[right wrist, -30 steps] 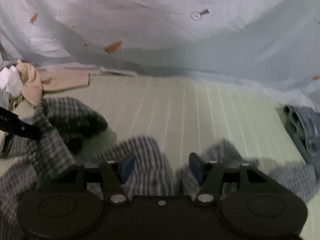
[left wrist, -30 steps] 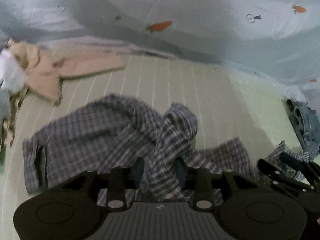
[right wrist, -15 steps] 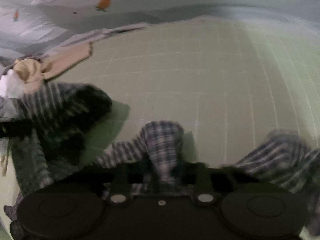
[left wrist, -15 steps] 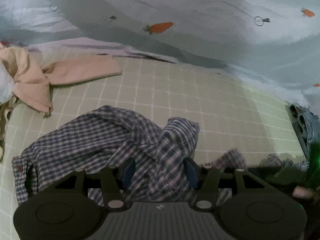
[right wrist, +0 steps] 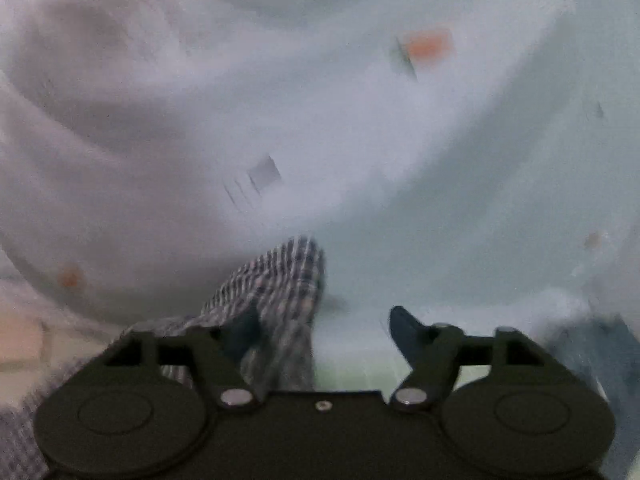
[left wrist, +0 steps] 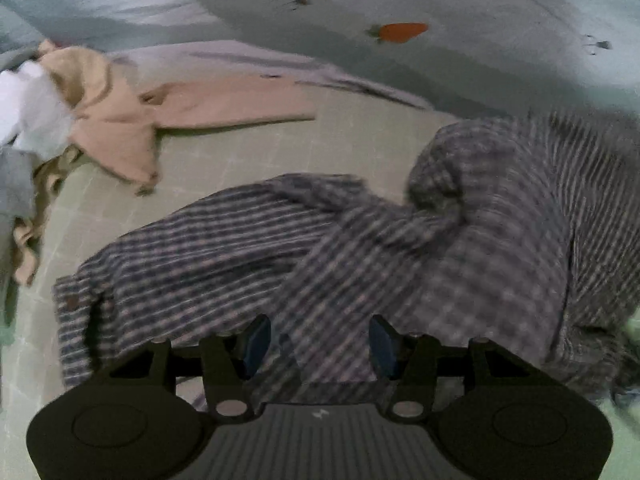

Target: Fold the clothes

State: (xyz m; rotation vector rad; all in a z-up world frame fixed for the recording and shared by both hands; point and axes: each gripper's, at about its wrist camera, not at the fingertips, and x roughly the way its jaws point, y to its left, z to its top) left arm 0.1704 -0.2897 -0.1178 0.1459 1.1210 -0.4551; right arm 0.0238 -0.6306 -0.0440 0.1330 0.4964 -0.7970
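Note:
A dark blue and white plaid shirt (left wrist: pixel 248 248) lies crumpled on the pale green checked mat (left wrist: pixel 352 140); its right part is lifted and blurred. My left gripper (left wrist: pixel 318 340) is open, with a band of the shirt running between its blue pads (left wrist: pixel 256 338). In the right wrist view a fold of the plaid shirt (right wrist: pixel 280 280) hangs against the left finger of my right gripper (right wrist: pixel 324 330), whose jaws stand wide apart. That view is blurred and tilted up at the sheet.
A peach garment (left wrist: pixel 180 112) lies spread at the back left of the mat, beside a pile of white and tan clothes (left wrist: pixel 32 112). A pale blue sheet with carrot prints (left wrist: pixel 400 32) rises behind the mat and fills the right wrist view (right wrist: pixel 280 100).
My right gripper has opened and swung upward from the mat toward the sheet. The shirt's right side has risen and shifted. My left gripper's jaws have spread wider around the cloth.

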